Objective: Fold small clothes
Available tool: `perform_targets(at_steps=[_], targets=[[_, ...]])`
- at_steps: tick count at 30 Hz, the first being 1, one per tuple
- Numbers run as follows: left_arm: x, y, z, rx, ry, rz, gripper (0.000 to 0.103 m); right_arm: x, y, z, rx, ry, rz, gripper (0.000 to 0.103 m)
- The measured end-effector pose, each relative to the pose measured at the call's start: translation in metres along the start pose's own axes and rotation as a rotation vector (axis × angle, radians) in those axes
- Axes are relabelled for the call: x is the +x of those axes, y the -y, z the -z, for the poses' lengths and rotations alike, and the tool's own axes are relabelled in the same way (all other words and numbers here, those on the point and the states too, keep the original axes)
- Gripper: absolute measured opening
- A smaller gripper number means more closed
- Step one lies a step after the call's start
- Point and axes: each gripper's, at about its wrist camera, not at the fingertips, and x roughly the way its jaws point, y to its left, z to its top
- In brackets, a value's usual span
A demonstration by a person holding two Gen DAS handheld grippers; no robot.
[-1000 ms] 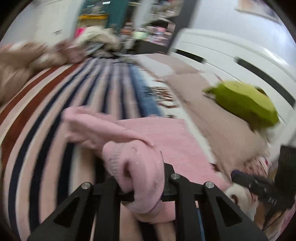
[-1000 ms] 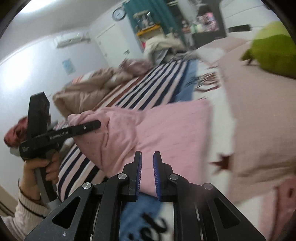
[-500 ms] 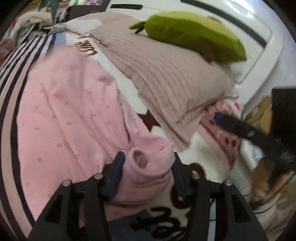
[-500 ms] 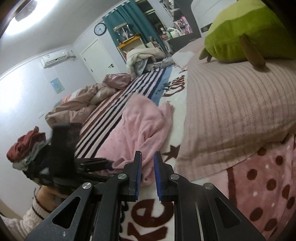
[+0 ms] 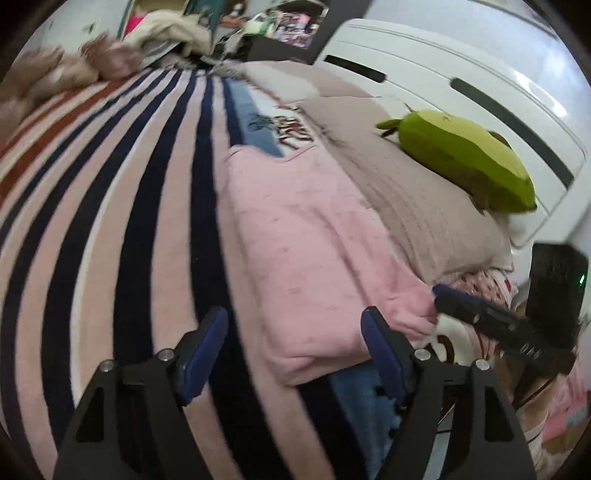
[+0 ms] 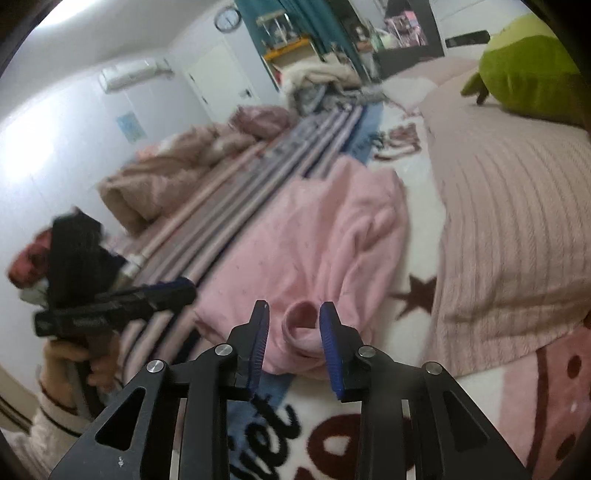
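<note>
A pink knit garment (image 5: 306,236) lies on the striped blanket (image 5: 110,206), folded lengthwise, its near edge just beyond my left gripper (image 5: 295,343). That gripper is wide open and empty. In the right wrist view the same garment (image 6: 306,236) is rumpled, with a sleeve cuff (image 6: 301,325) lying between the blue pads of my right gripper (image 6: 294,339). The right jaws are open around the cuff and not closed on it. The right gripper also shows at the garment's right corner in the left wrist view (image 5: 476,314), and the left gripper shows at the left of the right wrist view (image 6: 122,302).
A beige knit pillow (image 5: 417,192) with a green plush toy (image 5: 461,158) on it lies right of the garment. Crumpled bedding (image 6: 173,173) and a clothes pile (image 5: 166,29) lie at the far end. A white printed blanket (image 6: 332,435) covers the near edge.
My left gripper has let go of the pink sleeve cuff and opened wide, pulling back to the left. My right gripper has opened and moved up around the cuff.
</note>
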Motion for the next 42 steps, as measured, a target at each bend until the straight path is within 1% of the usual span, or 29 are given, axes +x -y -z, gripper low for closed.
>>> perform_targets(at_steps=[1,3,4,5,7,8,9,10,11,12,13,15,17,20,22,26,28,31,33,34,35,36,37,38,41,42], targets=[[0.004,-0.006,0.002,-0.017,-0.009,0.011,0.071,0.004,0.0,0.004,-0.004,-0.017,0.04,0.025],[0.013,-0.014,0.006,-0.047,-0.032,0.047,0.071,0.011,0.008,0.014,-0.005,-0.053,0.172,0.025],[0.018,-0.017,0.008,-0.062,-0.042,0.074,0.071,0.013,0.012,0.017,-0.003,-0.063,0.215,0.029],[0.022,-0.016,0.011,-0.075,-0.049,0.102,0.071,0.012,0.018,0.024,0.017,-0.073,0.232,0.033],[0.035,-0.015,0.013,-0.104,-0.059,0.167,0.071,0.007,0.025,0.029,0.068,-0.073,0.209,0.033],[0.042,-0.015,0.011,-0.115,-0.061,0.191,0.071,0.004,0.025,0.03,0.071,-0.074,0.212,0.033],[0.047,-0.012,0.011,-0.125,-0.066,0.216,0.068,0.003,0.024,0.031,0.064,-0.076,0.218,0.033],[0.052,-0.009,0.012,-0.131,-0.07,0.242,0.051,0.003,0.023,0.031,0.059,-0.081,0.221,0.033],[0.055,-0.006,0.012,-0.136,-0.077,0.234,0.044,0.003,0.023,0.031,0.065,-0.087,0.205,0.033],[0.057,-0.002,0.012,-0.133,-0.079,0.212,0.034,0.004,0.023,0.032,0.072,-0.093,0.19,0.033],[0.053,-0.001,0.013,-0.133,-0.064,0.218,0.028,0.004,0.023,0.032,0.08,-0.098,0.175,0.033],[0.041,-0.001,0.016,-0.127,-0.035,0.219,0.025,0.003,0.024,0.033,0.088,-0.104,0.152,0.034],[0.021,-0.002,0.023,-0.117,-0.004,0.205,0.024,0.0,0.02,0.034,0.095,-0.119,0.079,0.035],[-0.007,-0.01,0.037,-0.103,0.015,0.178,0.024,-0.005,0.011,0.034,0.088,-0.134,-0.021,0.038],[-0.027,-0.015,0.052,-0.087,0.005,0.151,0.024,-0.007,0.002,0.031,0.07,-0.118,-0.037,0.049],[-0.047,-0.025,0.077,-0.083,-0.024,0.13,0.026,-0.001,-0.015,0.016,0.031,-0.093,-0.088,0.049],[-0.053,-0.027,0.083,-0.074,-0.026,0.104,0.03,0.009,-0.02,0.008,0.018,-0.102,-0.101,0.049],[-0.063,-0.029,0.086,-0.051,-0.009,0.062,0.039,0.034,-0.025,-0.001,0.018,-0.156,-0.15,0.049],[-0.069,-0.032,0.086,-0.046,0.009,0.055,0.044,0.052,-0.027,-0.005,0.016,-0.19,-0.174,0.049],[-0.073,-0.033,0.085,-0.048,0.02,0.05,0.047,0.059,-0.029,-0.007,0.007,-0.199,-0.172,0.049],[-0.075,-0.036,0.086,-0.05,0.025,0.047,0.047,0.066,-0.032,-0.009,-0.008,-0.203,-0.165,0.048],[-0.076,-0.038,0.085,-0.055,0.028,0.042,0.047,0.07,-0.036,-0.011,-0.032,-0.197,-0.155,0.036],[-0.076,-0.04,0.085,-0.06,0.03,0.042,0.047,0.071,-0.039,-0.012,-0.049,-0.19,-0.143,0.009],[-0.077,-0.042,0.084,-0.063,0.032,0.044,0.047,0.074,-0.042,-0.015,-0.08,-0.178,-0.107,0.004],[-0.076,-0.044,0.082,-0.066,0.035,0.058,0.048,0.071,-0.042,-0.023,-0.121,-0.132,-0.012,0.004],[-0.074,-0.044,0.081,-0.061,0.034,0.069,0.051,0.068,-0.039,-0.026,-0.125,-0.117,0.021,0.003]])
